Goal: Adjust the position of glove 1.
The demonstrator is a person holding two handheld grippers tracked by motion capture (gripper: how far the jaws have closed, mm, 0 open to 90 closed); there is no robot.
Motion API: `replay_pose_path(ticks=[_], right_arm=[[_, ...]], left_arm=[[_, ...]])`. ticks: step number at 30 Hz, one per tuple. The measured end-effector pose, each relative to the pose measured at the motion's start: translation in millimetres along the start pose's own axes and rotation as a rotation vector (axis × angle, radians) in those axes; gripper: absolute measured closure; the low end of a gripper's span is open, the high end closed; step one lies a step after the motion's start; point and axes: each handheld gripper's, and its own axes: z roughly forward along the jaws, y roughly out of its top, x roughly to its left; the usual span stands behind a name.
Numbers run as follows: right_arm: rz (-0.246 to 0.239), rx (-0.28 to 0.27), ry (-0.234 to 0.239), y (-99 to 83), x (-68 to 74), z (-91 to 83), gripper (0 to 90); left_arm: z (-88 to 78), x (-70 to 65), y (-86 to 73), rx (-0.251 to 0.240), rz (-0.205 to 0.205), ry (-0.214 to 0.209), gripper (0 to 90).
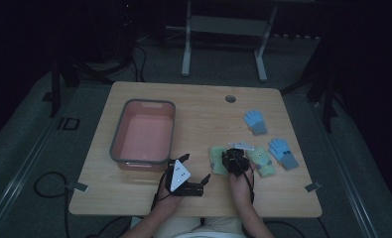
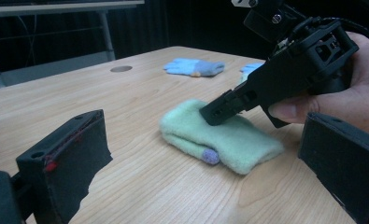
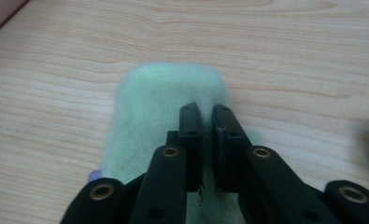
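Observation:
A pale green glove (image 1: 217, 159) lies folded on the wooden table (image 1: 198, 106), right of centre near the front. My right gripper (image 1: 233, 161) points down onto it. In the right gripper view its jaws (image 3: 208, 112) stand almost together, with a ridge of the green glove (image 3: 159, 93) pinched between the pads. The left gripper view has that gripper's tip (image 2: 210, 114) pressed into the green glove (image 2: 238, 140). My left gripper (image 1: 195, 167) rests near the front edge, left of the glove, open and holding nothing, its fingers (image 2: 70, 154) spread wide.
A pink tub with a grey rim (image 1: 116, 139) stands at the table's left. A second green glove (image 1: 263, 161) lies right of my right hand. Two blue gloves (image 1: 255, 121) (image 1: 283, 152) lie farther right. A round hole (image 1: 230, 98) marks the far edge.

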Motion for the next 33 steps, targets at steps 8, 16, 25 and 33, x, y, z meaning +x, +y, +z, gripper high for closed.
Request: replay_pose_path(ticks=[8, 16, 25, 33], right_arm=[[-0.037, -0.05, 0.076, 12.4, -11.1, -14.9, 71.2], [-0.168, -0.118, 0.116, 28.6, -56.0, -48.6, 64.0], [-0.225, -0.127, 0.124, 23.4, -124.4, -74.3, 63.7], [-0.25, -0.069, 0.177, 5.0, -148.4, -65.8, 59.2]], left_arm=[[0.0, 0.1, 0.0, 0.0, 0.0, -0.001, 1.6], [0.1, -0.3, 0.1, 0.0, 0.001, 0.0, 1.6], [0.3, -0.1, 0.1, 0.0, -0.002, 0.001, 1.6], [0.3, -0.6, 0.0, -0.001, 0.003, 0.002, 1.6]])
